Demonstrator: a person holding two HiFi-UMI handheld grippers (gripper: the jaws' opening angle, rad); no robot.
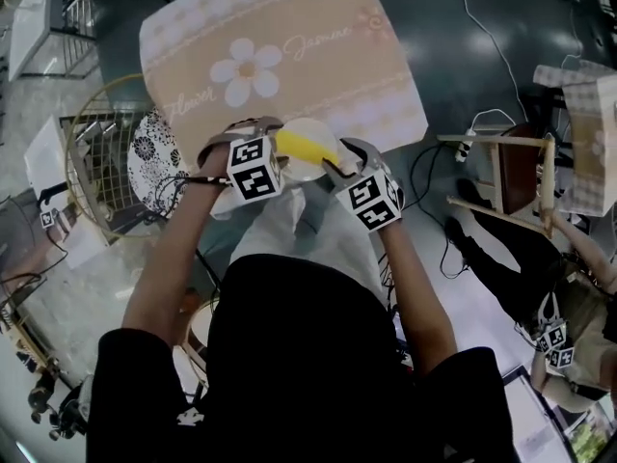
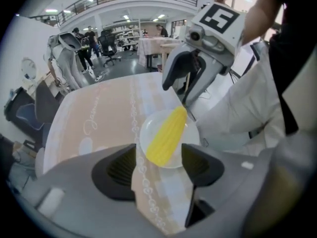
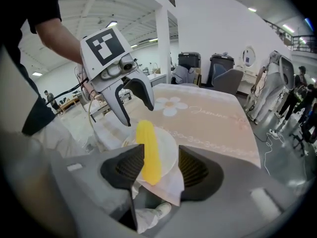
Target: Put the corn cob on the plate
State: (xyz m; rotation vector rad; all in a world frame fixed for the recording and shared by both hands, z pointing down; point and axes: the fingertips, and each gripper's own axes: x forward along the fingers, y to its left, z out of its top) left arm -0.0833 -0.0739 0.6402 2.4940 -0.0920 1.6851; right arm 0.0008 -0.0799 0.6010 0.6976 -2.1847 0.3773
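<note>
- Plainly, the corn cob (image 1: pixel 307 149) lies across the small white plate (image 1: pixel 310 126), and both of its ends reach the rim.
- The plate sits at the near edge of the table, on a corner of the tablecloth (image 1: pixel 289 56) that droops over that edge.
- The left gripper (image 1: pixel 270 138) hovers at one end of the cob with its jaws spread wide. In its own view they flank the cob without pinching it (image 2: pixel 166 136).
- The right gripper (image 1: pixel 339 162) is at the other end, jaws parted too. In its own view the cob (image 3: pixel 147 150) shows against one pad, with a gap to the other.
- Beyond the plate the cloth runs broad and flat to the far edge.
- A wire rack (image 1: pixel 101 162) stands close off the table's left side and a wooden chair (image 1: pixel 501 172) off its right.
- The cloth reads "Flower" (image 1: pixel 188 104) and "Jasmine" (image 1: pixel 318 41), with a white flower print (image 1: pixel 246 70) between them.
</note>
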